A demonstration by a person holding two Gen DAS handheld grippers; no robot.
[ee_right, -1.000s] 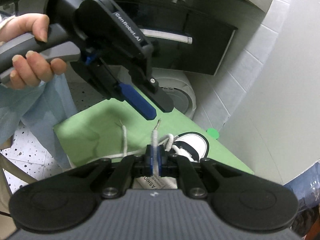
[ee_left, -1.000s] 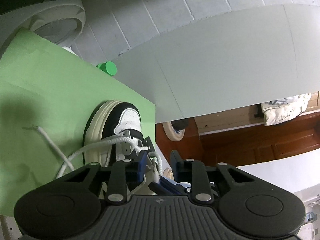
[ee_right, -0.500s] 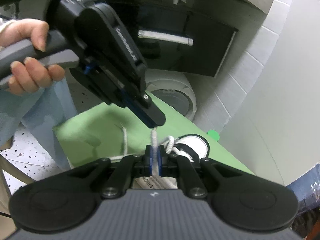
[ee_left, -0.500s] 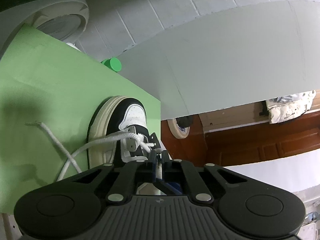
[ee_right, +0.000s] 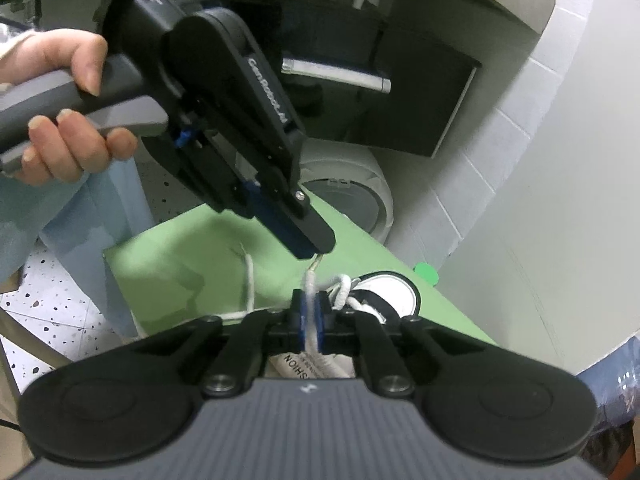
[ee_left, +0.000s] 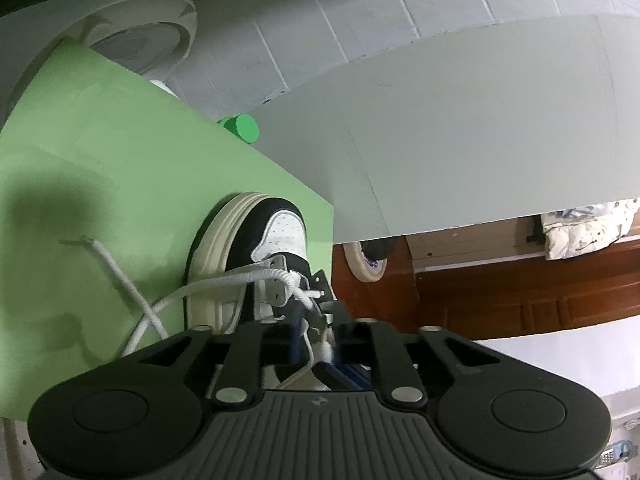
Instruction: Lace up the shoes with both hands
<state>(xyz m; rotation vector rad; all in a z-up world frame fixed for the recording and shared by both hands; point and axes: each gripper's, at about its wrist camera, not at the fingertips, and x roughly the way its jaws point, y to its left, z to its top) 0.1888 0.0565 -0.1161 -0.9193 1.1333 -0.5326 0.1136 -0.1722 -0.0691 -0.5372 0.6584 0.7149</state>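
Your shoe lies on the green mat on the table, toe pointing away; judging by its lace, only the eyelets nearest the toe are threaded, with one loose end trailing across the mat beside the shoe, so most rows and the bow remain. Your right hand-held gripper, over the shoe's tongue, is clamped tight on the other lace end. Your left hand-held gripper, also above the tongue, has just been opening to a narrow gap, the lace tip between its jaws.
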